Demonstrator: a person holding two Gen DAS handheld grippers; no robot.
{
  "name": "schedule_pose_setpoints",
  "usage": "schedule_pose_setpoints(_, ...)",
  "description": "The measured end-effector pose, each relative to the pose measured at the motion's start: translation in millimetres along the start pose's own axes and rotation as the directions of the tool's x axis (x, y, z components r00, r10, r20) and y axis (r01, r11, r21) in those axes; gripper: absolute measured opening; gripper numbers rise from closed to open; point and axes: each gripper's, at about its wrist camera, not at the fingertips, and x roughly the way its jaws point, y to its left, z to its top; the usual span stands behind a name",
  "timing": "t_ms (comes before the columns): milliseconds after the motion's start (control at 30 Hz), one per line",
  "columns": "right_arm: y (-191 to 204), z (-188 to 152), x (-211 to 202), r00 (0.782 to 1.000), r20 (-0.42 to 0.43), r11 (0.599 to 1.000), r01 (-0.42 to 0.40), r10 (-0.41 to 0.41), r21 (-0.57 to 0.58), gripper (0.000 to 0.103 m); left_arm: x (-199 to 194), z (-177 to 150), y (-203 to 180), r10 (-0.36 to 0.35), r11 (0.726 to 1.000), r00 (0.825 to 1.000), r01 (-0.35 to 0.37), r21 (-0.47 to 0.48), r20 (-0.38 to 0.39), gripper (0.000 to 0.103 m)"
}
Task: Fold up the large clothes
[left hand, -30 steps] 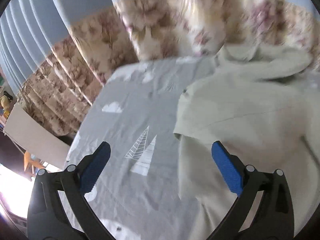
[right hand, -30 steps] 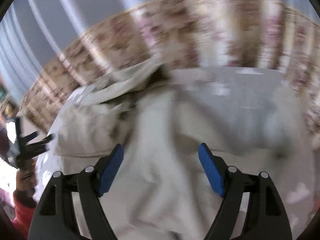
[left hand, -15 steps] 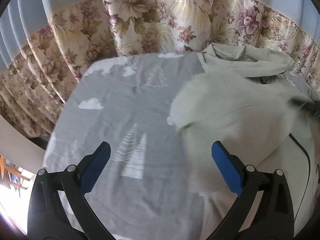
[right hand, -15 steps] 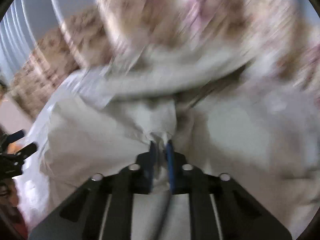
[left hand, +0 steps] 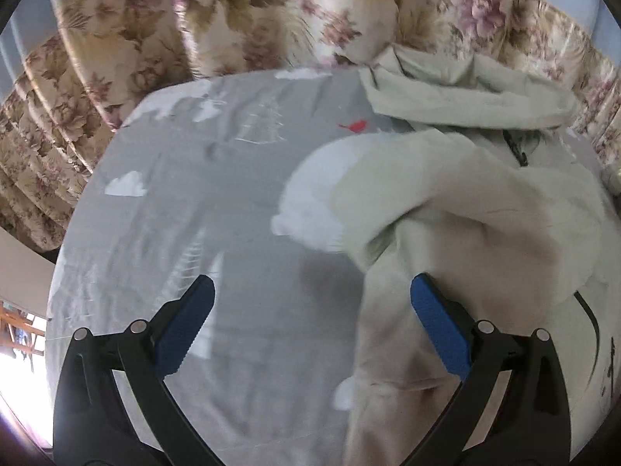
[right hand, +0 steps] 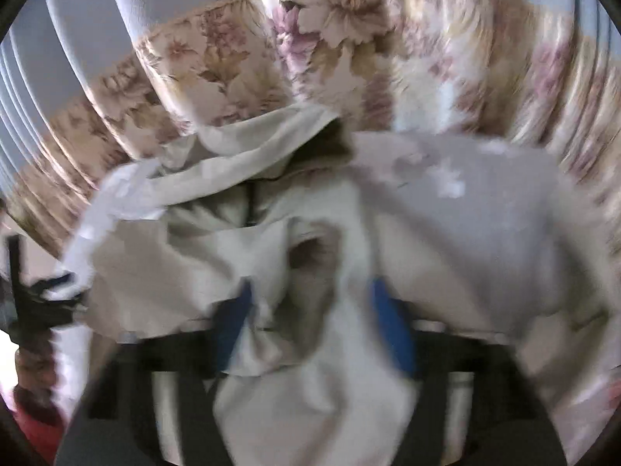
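The pale beige cotton jacket (left hand: 485,209) is best flattened first; right gripper (right hand: 314,322) jaws have just been opening around its fabric, left gripper (left hand: 310,322) wide, empty.

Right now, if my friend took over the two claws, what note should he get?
Left claw: open, holding nothing, over the grey sheet beside the cream jacket.
Right claw: has just been opening, with jacket cloth bunched loosely between its pads.
The jacket lies rumpled, hood toward the flowered curtain.
Done: no neat fold shows.
Left: spread it flat, then fold.
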Motion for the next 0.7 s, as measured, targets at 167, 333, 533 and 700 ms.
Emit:
schedule_pose_setpoints(167,27.1,-11.4,54.8,0.995,-0.094,0.998,-0.034,0.030,-0.043,0.050,13.1,1.5,-17.6,-0.164,0.986,0.985,0.163,-0.024,-0.059,0.008)
schedule_pose_setpoints(333,75.6,-10.8,46.8,1.000,-0.018,0.979,-0.013,0.010,-0.205,0.008,-10.6,17.1,5.2,-0.100,0.993,0.995,0.100,-0.056,0.010,0.001)
schedule_pose_setpoints(533,133.0,-13.9,42.2,0.991,-0.032,0.961,-0.133,0.129,-0.241,0.008,-62.8,20.1,85.1,0.194,0.979,0.972,-0.184,-0.084,0.134,0.000)
schedule_pose_setpoints(700,124.5,-10.1,39.8,0.991,0.067,0.948,0.132,-0.117,-0.290,0.007,-63.4,9.1,83.6,0.064,0.996,0.994,-0.058,-0.073,0.087,0.006)
